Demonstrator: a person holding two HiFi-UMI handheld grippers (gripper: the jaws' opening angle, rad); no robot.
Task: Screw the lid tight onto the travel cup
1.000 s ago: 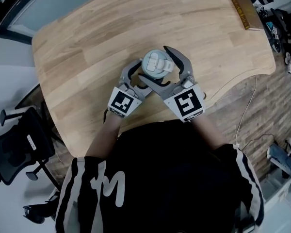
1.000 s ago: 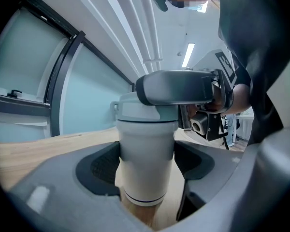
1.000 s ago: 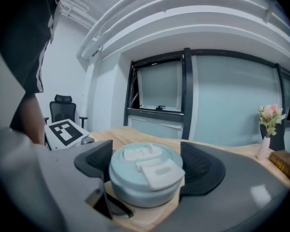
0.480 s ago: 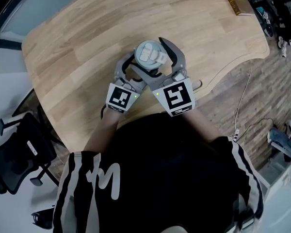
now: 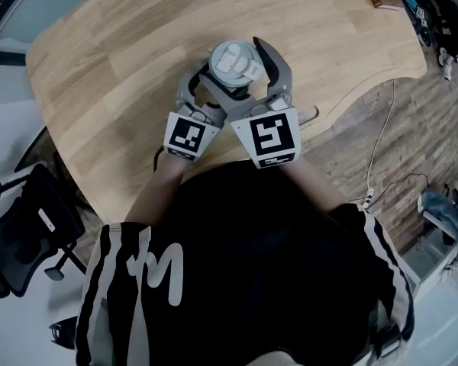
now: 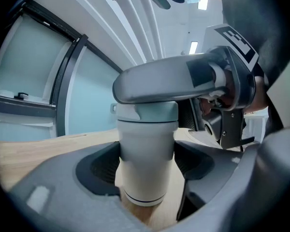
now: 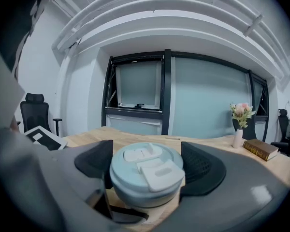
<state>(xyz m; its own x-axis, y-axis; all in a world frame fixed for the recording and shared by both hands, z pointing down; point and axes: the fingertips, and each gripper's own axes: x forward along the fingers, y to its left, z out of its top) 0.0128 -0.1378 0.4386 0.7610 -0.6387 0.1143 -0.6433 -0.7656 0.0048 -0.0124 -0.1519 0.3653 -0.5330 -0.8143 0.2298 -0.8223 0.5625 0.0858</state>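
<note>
Left gripper (image 5: 206, 97), jaws wide, clamps the body of the travel cup (image 6: 146, 153), which stands upright on the table (image 5: 122, 67). The right gripper (image 5: 240, 71) hugs the lid (image 7: 146, 170) on top. Tightening seems in hand; next, twist the lid clockwise while the cup is held still.

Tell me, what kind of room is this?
Probably an office or meeting room: there is a large light wooden table, a black wheeled office chair beside it, and tall black-framed glass panels along the wall.
</note>
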